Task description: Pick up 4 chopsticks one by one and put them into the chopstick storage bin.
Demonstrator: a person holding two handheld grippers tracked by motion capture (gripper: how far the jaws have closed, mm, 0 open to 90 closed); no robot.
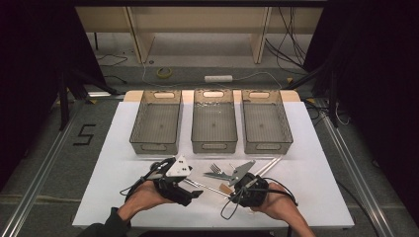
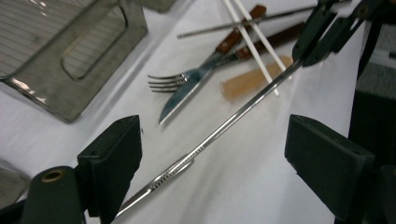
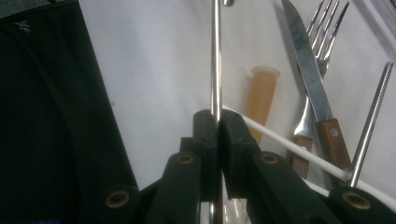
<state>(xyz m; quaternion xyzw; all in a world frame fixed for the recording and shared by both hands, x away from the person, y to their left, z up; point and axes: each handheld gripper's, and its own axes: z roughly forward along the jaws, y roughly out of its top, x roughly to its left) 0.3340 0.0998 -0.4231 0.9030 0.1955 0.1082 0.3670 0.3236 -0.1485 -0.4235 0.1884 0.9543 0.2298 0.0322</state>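
Table (image 1: 123,148): white top, three empty grey bins (image 1: 213,126) in a row at 12 o'clock of the hands, presumably to receive sorted cutlery.

Left gripper (image 2: 212,158): jaws stand wide, one either side of the chopstick's ridged end, pads not touching it. Judged: it is placed to take that end, or has let it go; which cannot be told.

Right gripper (image 3: 217,122): jaws clamped tight on the metal chopstick (image 2: 224,127), which runs straight out from the pads toward 12 o'clock in its own view. In the high view the rod spans between the two grippers, just above the table. Gripping near one end leaves the other end free for the left gripper.

Loose pile at 1 o'clock of the left gripper: knife (image 2: 187,95) lying across the fork (image 2: 163,83), both wood-handled; a second metal chopstick (image 2: 243,25); two white sticks (image 2: 254,39); an amber tube (image 2: 247,83).

Obscured: the handles run under the white sticks; the right gripper's body hides the held chopstick's near end; the tube's nature is unclear.
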